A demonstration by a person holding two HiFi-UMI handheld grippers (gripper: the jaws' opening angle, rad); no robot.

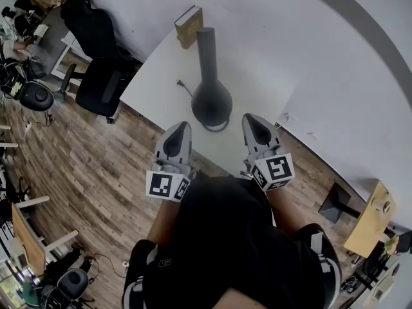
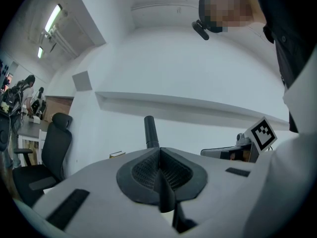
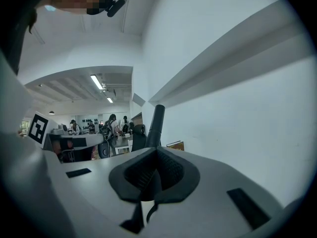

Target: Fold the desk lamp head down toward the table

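Observation:
A black desk lamp stands on the white table (image 1: 257,63): a round base (image 1: 211,103) and a tall dark stem (image 1: 206,44) that rises straight up. The stem shows past the jaws in the left gripper view (image 2: 151,132) and the right gripper view (image 3: 157,125). My left gripper (image 1: 183,126) hangs near the table's front edge, left of the base, shut with nothing in it (image 2: 159,155). My right gripper (image 1: 253,118) is to the right of the base, also shut and empty (image 3: 157,153). Neither touches the lamp.
A brown book (image 1: 188,26) stands at the table's far end behind the lamp. A thin cable (image 1: 185,87) lies left of the base. Black office chairs (image 1: 96,50) stand on the wood floor to the left. A wooden stand (image 1: 370,217) is at the right.

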